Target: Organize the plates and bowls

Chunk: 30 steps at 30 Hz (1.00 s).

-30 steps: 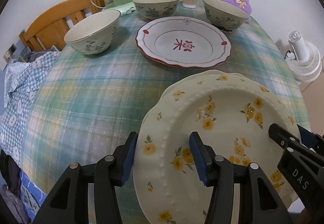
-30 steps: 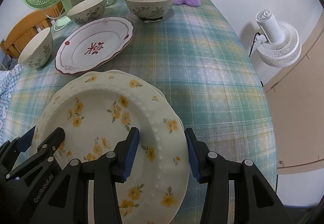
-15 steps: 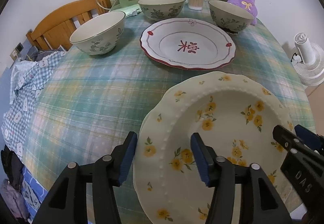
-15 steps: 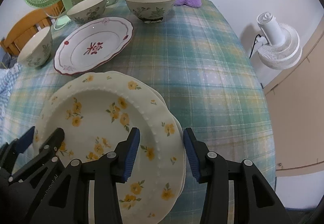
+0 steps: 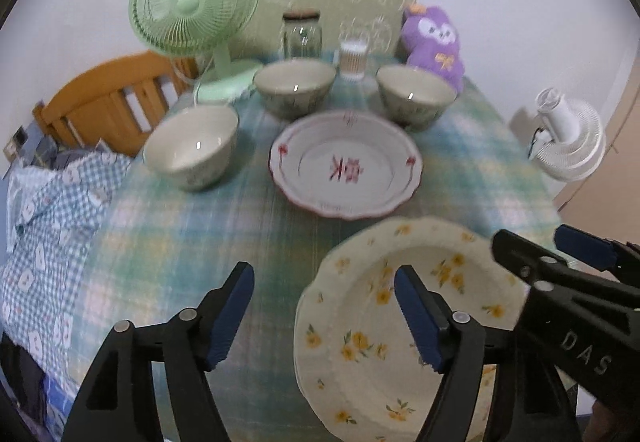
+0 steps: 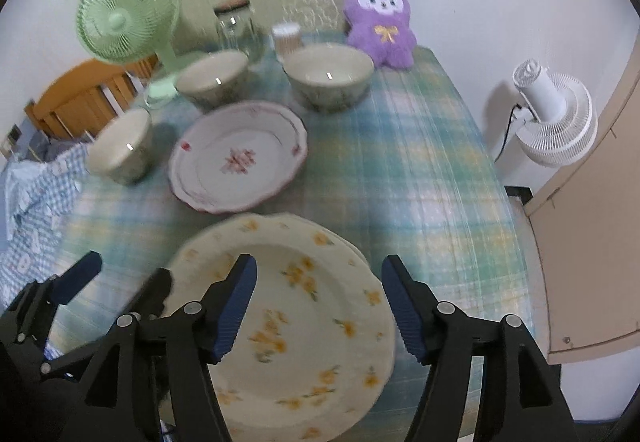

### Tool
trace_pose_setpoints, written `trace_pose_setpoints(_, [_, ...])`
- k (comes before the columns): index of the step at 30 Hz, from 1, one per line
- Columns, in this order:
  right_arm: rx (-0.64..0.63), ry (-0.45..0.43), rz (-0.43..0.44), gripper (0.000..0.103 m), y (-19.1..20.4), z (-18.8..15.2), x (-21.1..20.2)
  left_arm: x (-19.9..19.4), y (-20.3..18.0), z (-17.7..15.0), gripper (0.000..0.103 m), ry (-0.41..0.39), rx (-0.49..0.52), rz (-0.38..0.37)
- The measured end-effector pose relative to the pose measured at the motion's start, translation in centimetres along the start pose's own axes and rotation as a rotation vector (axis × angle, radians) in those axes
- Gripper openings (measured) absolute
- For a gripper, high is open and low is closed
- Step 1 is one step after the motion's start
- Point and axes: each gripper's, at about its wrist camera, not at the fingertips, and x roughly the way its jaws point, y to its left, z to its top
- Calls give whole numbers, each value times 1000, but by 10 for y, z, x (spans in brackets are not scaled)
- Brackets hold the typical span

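2 grippers, left [image 5: 324, 316] and right [image 6: 318, 308], jaws just opened, empty above yellow-flower plate stack [image 6: 304, 322] at near edge. release step. next: red-rim plate [image 5: 346, 164], mid-table, onto stack.

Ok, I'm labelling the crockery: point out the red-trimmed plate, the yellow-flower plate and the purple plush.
red-trimmed plate [image 5: 346, 166], left wrist view, centre well.
yellow-flower plate [image 6: 292, 322], right wrist view, centre well.
purple plush [image 6: 380, 26], right wrist view, belly.
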Motion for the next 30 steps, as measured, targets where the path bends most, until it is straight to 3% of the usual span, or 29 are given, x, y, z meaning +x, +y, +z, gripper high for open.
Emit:
trace_pose_setpoints(5, [41, -20, 2, 69, 13, 13, -16, -18, 11, 18, 80, -56, 16, -8])
trace_pose_setpoints(14, [52, -56, 0, 69, 24, 40, -21, -12, 25, 49, 80, -67, 5, -38])
trace_pose_setpoints(23, [18, -49, 18, 69, 24, 79, 23, 26, 23, 74, 78, -67, -28, 7])
trace_pose_setpoints(25, [2, -44, 35, 69, 24, 89, 36, 38, 24, 80, 67, -64, -57, 17])
trace_pose_setpoints(30, [-39, -39, 60, 68, 23, 107, 67, 73, 25, 92, 66, -30, -102, 38])
